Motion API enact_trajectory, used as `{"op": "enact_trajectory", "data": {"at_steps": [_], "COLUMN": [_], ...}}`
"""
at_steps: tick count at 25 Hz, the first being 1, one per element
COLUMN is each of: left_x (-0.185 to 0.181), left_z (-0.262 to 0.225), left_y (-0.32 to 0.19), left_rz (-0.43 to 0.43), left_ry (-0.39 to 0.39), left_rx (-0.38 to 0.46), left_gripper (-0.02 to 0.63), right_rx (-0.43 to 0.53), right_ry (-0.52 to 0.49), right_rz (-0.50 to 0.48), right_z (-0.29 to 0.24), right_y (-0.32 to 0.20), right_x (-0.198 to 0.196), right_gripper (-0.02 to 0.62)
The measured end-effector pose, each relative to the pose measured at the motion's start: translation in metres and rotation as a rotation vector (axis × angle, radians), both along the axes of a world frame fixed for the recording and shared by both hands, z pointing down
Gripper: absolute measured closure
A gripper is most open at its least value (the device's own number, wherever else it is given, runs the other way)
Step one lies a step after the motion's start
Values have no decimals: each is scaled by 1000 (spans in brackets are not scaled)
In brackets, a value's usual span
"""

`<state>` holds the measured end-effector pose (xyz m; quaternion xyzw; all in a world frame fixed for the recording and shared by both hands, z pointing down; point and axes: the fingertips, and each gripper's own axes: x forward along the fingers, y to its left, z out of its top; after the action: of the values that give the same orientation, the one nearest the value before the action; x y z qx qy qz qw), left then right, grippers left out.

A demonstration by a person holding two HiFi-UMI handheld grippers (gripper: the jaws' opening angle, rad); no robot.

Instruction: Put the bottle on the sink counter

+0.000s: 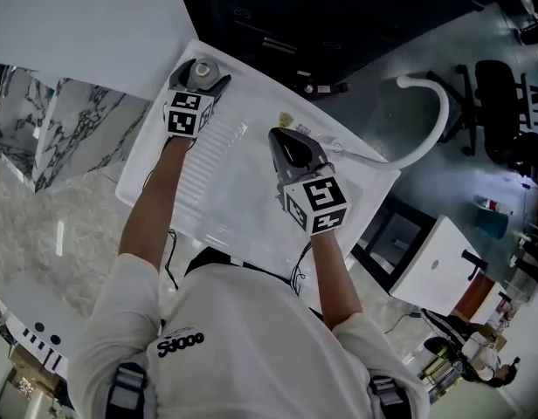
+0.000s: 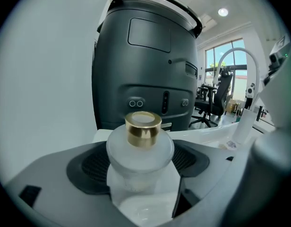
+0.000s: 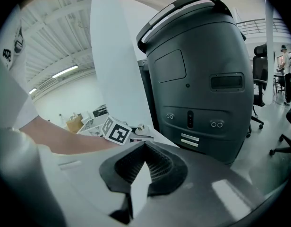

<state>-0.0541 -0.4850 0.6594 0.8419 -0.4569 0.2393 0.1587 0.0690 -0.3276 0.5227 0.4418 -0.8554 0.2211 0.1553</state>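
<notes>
Straddling the frosted, gold-capped bottle (image 2: 141,148), left gripper (image 2: 140,167) ribbed jaws stand apart; right gripper (image 3: 144,167) jaws meet.

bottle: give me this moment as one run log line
bottle: upright, gold cap, appears down on sink counter | left gripper: open, bottle between jaws | right gripper: shut, empty, over counter

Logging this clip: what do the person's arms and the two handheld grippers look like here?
Both the left gripper and right gripper have grey bodies with black ribbed pads; each carries a white cube with black square markers. Thin black cables trail back from them. The person wears a white short-sleeved shirt with a black logo.
</notes>
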Motion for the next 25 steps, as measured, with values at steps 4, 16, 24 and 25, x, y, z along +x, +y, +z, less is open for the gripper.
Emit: {"op": "enact_trajectory", "data": {"at_steps": [4, 16, 24, 25], "left_x": [-7, -49, -63, -64], "left_z": [-6, -27, -50, -55], "left_y": [12, 57, 105, 111], "left_rz": [-23, -61, 9, 21], "left_ry": [16, -34, 5, 16], "left_rx": [2, -1, -45, -35], "left_gripper": [225, 225, 230, 236], "right_rx": [11, 97, 138, 144], "right_ry": [-1, 31, 27, 27], "right_rz": [4, 39, 105, 112], "right_z": [-6, -35, -60, -63], "right_y": [5, 29, 53, 56], "right_x": [-3, -2, 8, 9], "right_gripper": [586, 586, 586, 586]}}
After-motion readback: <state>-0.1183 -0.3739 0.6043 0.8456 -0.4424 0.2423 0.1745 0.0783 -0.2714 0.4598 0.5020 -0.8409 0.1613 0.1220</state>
